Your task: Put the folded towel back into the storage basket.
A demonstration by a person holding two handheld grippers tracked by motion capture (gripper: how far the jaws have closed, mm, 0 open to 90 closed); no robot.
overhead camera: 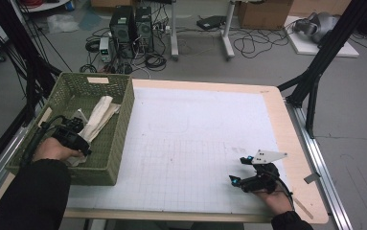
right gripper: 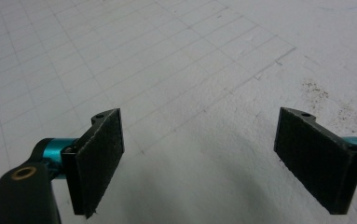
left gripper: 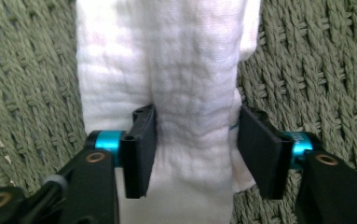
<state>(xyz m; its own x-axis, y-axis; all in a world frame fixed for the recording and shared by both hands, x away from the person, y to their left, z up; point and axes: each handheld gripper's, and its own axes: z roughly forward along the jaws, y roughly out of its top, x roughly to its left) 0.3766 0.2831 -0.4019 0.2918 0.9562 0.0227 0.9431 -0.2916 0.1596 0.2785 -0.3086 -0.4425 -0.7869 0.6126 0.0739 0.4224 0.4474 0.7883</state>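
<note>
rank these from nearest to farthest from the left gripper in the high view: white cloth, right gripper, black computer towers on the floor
1. white cloth, in the green basket, between the left gripper's jaws.
2. right gripper, across the white mat at the table's near right.
3. black computer towers, on the floor beyond the table's far edge.

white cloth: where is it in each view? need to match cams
High view: white cloth lies in the green basket, left side, with the left gripper on its near end.
Left gripper view: centre, between the fingers.
Right gripper view: not in it.
Shared landmark: the basket's green weave.
</note>
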